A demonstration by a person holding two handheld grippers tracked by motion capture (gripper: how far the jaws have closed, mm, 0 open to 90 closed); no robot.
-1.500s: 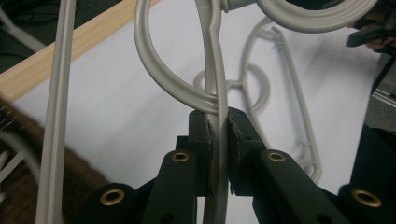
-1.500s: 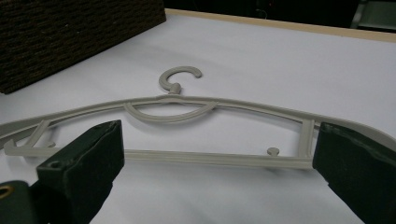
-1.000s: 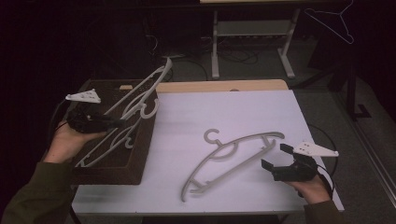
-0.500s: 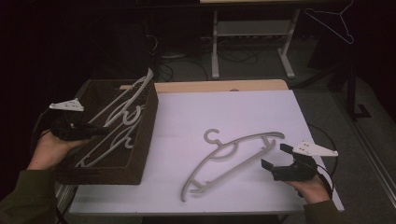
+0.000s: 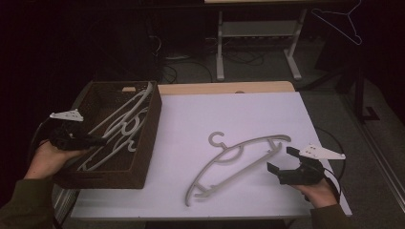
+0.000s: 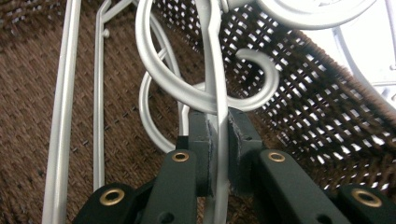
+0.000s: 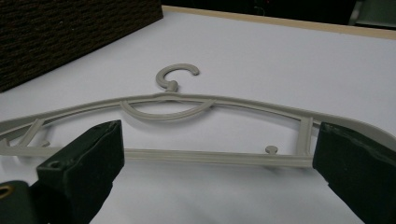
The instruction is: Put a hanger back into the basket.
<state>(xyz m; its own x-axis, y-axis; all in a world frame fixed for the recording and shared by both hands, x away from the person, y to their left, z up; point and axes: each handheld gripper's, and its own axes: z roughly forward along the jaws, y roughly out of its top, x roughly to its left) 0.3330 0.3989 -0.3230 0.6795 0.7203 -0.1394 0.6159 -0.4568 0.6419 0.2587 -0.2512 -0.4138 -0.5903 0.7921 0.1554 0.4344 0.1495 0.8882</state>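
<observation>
The left gripper [image 6: 217, 154] has its jaws pinched on the thin bar of a grey hanger [image 6: 212, 70], which runs straight up between the two pads. That hanger lies in the brown woven basket [image 5: 143, 143] at the left edge of the table [image 5: 239, 114], tangled with the other hangers [image 5: 122, 126] piled there; a hook from one of them curls across the held bar just beyond the pads.

The likely trouble is that hook: I judge that lifting or shifting the held hanger could snag it and drag its neighbours, or tip the basket, which hangs partly over the table edge.

The right gripper [image 5: 286, 164] has its jaws spread wide, apart from the loose hanger [image 5: 239, 162] lying flat on the white tabletop, just beyond the pads.
</observation>
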